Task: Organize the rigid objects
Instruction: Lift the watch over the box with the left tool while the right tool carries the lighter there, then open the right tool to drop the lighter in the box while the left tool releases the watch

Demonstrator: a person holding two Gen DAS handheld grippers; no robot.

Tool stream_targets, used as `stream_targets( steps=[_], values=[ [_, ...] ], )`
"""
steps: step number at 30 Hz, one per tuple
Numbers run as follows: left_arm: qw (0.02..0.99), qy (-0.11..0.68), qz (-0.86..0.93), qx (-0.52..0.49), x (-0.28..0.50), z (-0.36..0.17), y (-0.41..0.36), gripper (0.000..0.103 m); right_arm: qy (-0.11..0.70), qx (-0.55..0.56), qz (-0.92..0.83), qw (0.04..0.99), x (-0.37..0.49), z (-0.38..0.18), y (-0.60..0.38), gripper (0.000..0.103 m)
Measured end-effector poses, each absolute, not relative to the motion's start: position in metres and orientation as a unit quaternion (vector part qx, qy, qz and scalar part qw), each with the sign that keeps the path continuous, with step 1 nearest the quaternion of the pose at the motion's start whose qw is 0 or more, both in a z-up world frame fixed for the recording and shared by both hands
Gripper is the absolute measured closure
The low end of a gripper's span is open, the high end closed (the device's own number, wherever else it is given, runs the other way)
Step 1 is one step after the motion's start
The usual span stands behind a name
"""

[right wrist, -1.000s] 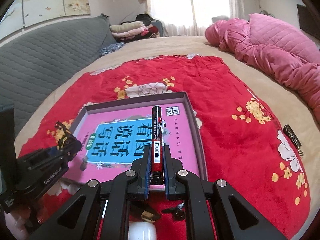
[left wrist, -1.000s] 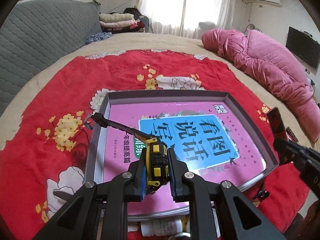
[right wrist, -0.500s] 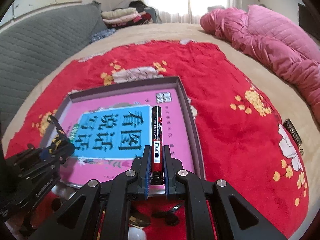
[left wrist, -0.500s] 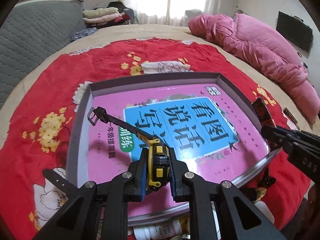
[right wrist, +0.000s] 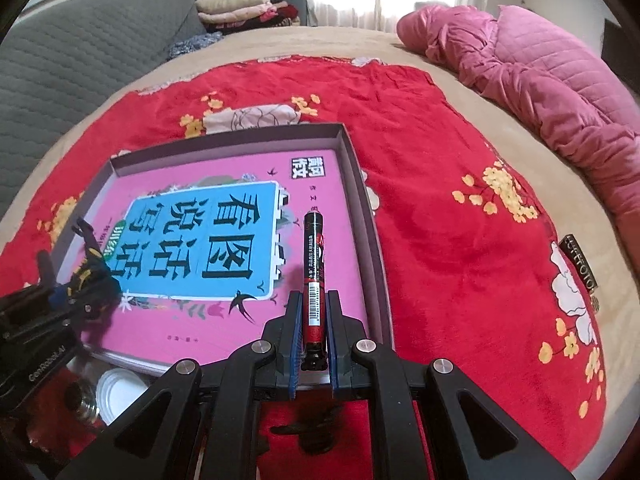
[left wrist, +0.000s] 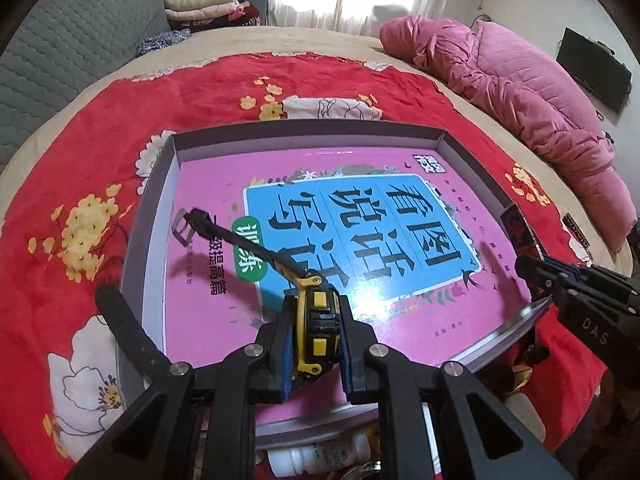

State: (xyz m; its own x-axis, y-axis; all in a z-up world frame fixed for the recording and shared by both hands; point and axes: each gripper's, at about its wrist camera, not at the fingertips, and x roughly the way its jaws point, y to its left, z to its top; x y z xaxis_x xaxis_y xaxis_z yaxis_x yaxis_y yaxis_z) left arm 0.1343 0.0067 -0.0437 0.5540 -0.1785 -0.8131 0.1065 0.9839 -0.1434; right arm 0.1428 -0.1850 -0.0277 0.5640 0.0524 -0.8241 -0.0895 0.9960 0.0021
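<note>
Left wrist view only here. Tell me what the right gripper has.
Observer: The right gripper is shut on a red and black marker with a barcode label.
Operator: Give me where it points.
Observer: Forward, over the pink book, just inside the right wall of the tray.
Operator: Report what sits below that gripper.
Observer: A small dark object on the red blanket; I cannot tell what it is.

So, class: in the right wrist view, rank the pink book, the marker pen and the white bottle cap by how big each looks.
1. Pink book, by far.
2. Marker pen, enlarged by nearness in the right gripper.
3. White bottle cap, partly hidden, so roughly ranked.
</note>
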Motion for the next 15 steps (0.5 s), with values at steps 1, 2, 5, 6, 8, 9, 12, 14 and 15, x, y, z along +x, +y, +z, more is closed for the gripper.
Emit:
stream_targets(
  steps=[1,2,5,6,8,9,12,14,15],
  values=[
    [0.879,0.468,-0.083,-0.042,0.1345,-0.0438,0.008,0.085,0.466,-0.022,0.037,0.883,0.143,-0.0288,-0.1851,0.092],
    [0.878,0.469,-0.086,-0.046,0.1341,-0.0435,0.0094,0.085,0.467,-0.025,0.035,0.883,0.143,-0.0293,-0.1851,0.092],
    [0.875,0.473,-0.09,-0.054,0.1342,-0.0435,0.0124,0.085,0.473,-0.036,0.024,0.88,0.1441,-0.0325,-0.1854,0.092],
    [0.874,0.473,-0.091,-0.056,0.1341,-0.0436,0.0129,0.085,0.476,-0.033,0.023,0.879,0.1442,-0.0341,-0.1864,0.092],
    [0.875,0.473,-0.091,-0.055,0.1341,-0.0439,0.0128,0.085,0.48,-0.034,0.019,0.876,0.1448,-0.0363,-0.1876,0.092],
    [0.874,0.473,-0.091,-0.054,0.1344,-0.0441,0.0134,0.085,0.48,-0.034,0.019,0.876,0.1449,-0.0369,-0.1878,0.092],
    [0.874,0.474,-0.091,-0.056,0.1345,-0.0442,0.0149,0.085,0.481,-0.035,0.021,0.876,0.1443,-0.0373,-0.1881,0.092],
    [0.874,0.474,-0.091,-0.058,0.1342,-0.0439,0.0143,0.085,0.481,-0.034,0.022,0.876,0.1441,-0.0372,-0.1882,0.092],
    [0.874,0.474,-0.091,-0.059,0.134,-0.0442,0.0151,0.085,0.481,-0.035,0.022,0.876,0.1443,-0.037,-0.1878,0.092]
  ],
)
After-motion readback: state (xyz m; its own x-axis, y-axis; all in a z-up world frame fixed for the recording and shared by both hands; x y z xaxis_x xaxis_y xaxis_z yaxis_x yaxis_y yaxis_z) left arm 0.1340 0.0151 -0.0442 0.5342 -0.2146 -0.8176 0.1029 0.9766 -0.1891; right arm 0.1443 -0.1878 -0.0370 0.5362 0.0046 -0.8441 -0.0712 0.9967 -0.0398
